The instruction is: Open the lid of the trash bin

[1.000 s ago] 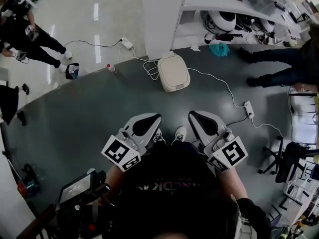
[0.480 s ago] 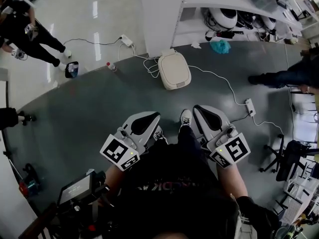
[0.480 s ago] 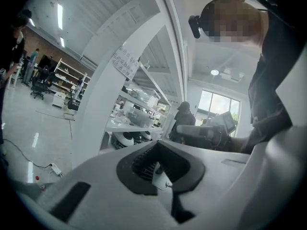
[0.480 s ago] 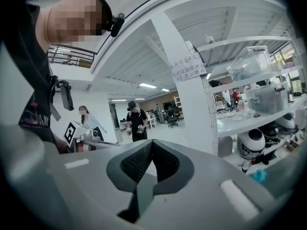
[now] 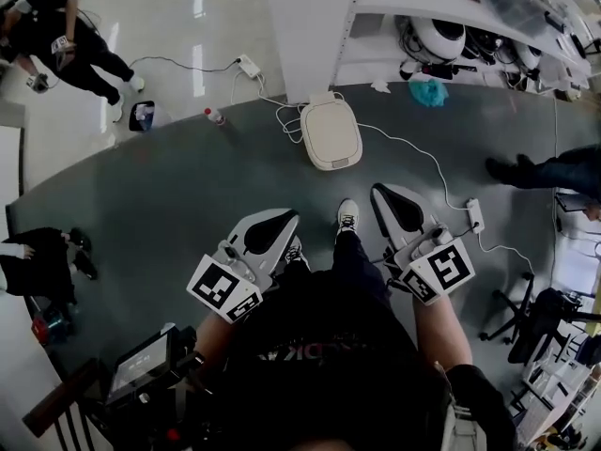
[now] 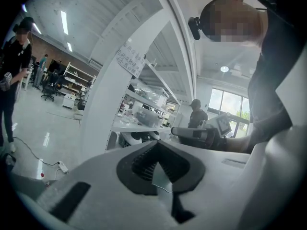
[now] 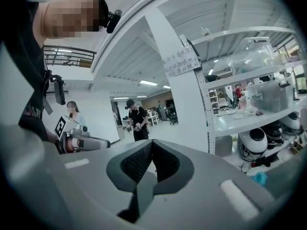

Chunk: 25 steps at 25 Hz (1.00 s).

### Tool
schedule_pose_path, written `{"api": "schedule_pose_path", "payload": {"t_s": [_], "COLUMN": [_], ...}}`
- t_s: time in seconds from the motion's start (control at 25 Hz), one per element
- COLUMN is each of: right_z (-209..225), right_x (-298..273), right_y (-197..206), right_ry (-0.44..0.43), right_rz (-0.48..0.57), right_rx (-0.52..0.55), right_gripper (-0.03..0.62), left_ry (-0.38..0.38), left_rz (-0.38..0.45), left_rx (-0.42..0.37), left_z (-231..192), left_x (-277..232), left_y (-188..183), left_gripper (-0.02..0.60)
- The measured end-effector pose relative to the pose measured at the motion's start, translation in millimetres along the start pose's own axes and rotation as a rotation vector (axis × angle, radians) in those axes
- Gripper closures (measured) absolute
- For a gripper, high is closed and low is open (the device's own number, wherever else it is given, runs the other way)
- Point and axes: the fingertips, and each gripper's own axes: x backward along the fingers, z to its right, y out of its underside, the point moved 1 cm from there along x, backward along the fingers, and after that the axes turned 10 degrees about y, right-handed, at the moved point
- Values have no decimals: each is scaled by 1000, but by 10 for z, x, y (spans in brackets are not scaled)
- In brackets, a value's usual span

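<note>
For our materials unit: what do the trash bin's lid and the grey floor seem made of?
Trash bin lid: probably moulded plastic, cream, smooth; rounded corners, even colour. Grey floor: perhaps matt vinyl or paint; no reflections, unlike the glossy pale floor beyond.

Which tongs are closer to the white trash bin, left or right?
Right, it seems. The right tongs hang just short of the trash bin, toward its right; the left tongs hang farther back, toward its left.

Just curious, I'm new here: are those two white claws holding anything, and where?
Nothing. The left gripper and right gripper are both shut and empty; the cream, square plastic trash bin sits apart on the floor.
</note>
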Motion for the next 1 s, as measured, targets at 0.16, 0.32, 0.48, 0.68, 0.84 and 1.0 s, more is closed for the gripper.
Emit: {"api": "schedule_pose_path", "payload": {"t_s": [0.16,0.32,0.48,0.68,0.84,1.0], "right_z": [406,790,1048,1358,1540,1652], "right_x": [-191,-388,-623,-971,-1249,-1490], "right_y": [100,272,505,975,1439,1910], "right_ry": [20,32,24,17,11,14], "right_rz": [-15,-39,-82,-147,-209,-271], "right_rx": [9,2,-5,-17,-29,-30], "right_gripper": [586,586,586,586,586,586], "left_ry": [-36,-66,-99,-136,-149,-160], "left_rz": [-9,-23,-44,-18,-42,-60], "left_rx": [14,44,57,9,16,56], "left_z": [-103,-223,-361,-529,-658,-764], "left_x": [-191,-400,-546,-776,-912,-965], "left_y": [39,155,272,327,559,765], "left_gripper": [580,580,580,580,580,580]}}
